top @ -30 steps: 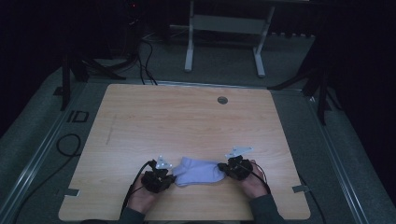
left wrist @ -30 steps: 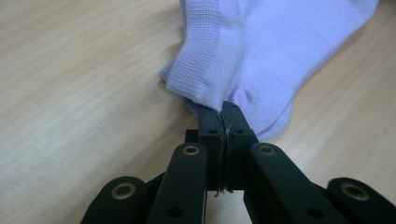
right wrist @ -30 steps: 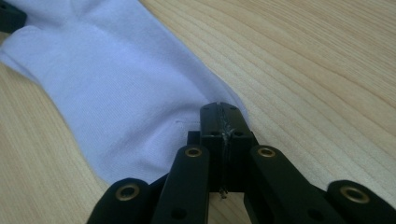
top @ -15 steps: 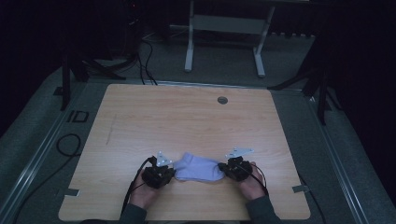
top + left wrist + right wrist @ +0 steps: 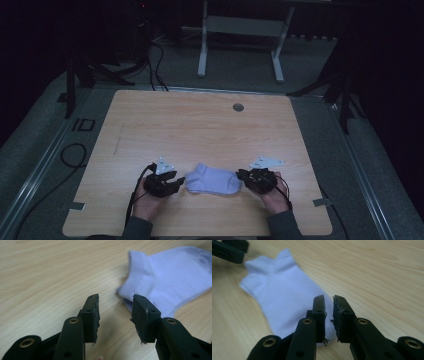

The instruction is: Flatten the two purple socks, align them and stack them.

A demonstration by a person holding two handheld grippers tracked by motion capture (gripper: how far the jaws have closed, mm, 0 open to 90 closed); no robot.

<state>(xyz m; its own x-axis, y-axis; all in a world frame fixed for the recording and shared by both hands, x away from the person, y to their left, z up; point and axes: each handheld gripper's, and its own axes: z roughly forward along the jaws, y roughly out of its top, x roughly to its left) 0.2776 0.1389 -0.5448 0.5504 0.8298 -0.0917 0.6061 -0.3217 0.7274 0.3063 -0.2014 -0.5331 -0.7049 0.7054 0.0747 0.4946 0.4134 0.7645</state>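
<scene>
A pale lilac knit sock (image 5: 212, 181) with a ribbed cuff lies flat on my wood-grain table (image 5: 200, 125), toward six o'clock. My left gripper (image 5: 115, 315), at the sock's nine o'clock, gapes wide and empty. My right gripper (image 5: 329, 315), at three o'clock, is narrowed to a slit, gripping nothing.

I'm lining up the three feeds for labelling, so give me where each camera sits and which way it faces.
High view: fixed above the person's side, looking forward and down at the table; both hands, left gripper, right gripper.
Left gripper view: rides the left gripper, looking along parted jaws toward the sock.
Right gripper view: rides the right gripper, jaws nearly closed above the sock's edge.
All three share the sock and tabletop.
</scene>
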